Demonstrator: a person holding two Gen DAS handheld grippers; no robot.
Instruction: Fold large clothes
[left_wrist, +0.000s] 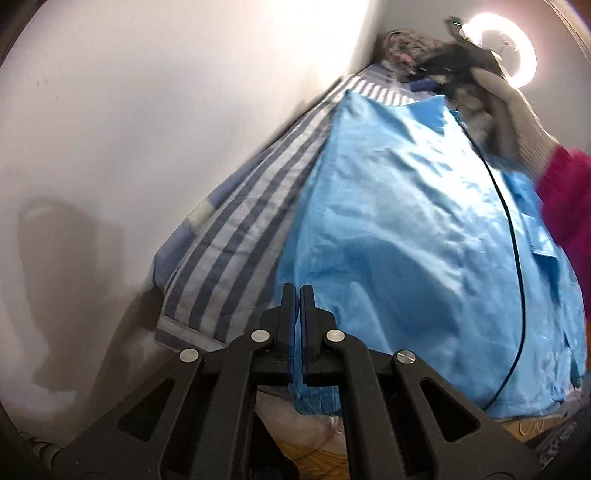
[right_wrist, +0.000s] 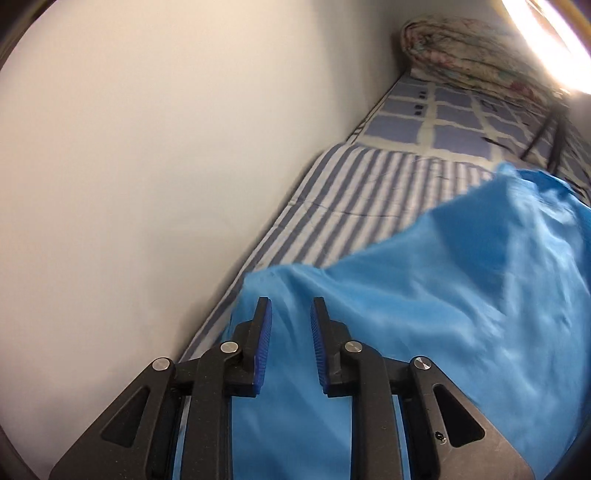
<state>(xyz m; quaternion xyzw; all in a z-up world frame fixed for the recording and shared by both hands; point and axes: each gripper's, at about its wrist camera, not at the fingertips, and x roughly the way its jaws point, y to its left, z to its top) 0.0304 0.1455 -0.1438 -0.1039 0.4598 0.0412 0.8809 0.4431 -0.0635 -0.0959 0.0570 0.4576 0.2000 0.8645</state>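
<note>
A large light-blue garment (left_wrist: 406, 229) lies spread over a striped bed sheet (left_wrist: 236, 236). My left gripper (left_wrist: 298, 290) is shut at the garment's near edge, and a fold of blue cloth shows pinched between its pads and hangs out below them. In the right wrist view the same garment (right_wrist: 461, 314) covers the lower right. My right gripper (right_wrist: 291, 306) stands open above it, its blue pads apart with cloth lying under the gap and nothing pressed. A grey-gloved hand (left_wrist: 517, 114) with a magenta sleeve (left_wrist: 569, 199) shows blurred at the upper right.
A white wall (right_wrist: 147, 184) runs close along the left side of the bed. A black cable (left_wrist: 517, 258) crosses the garment. Beyond the striped sheet (right_wrist: 369, 192) lie a blue checked sheet (right_wrist: 450, 122) and a rolled quilt (right_wrist: 461, 51). A ring light (left_wrist: 506, 51) glares at the far end.
</note>
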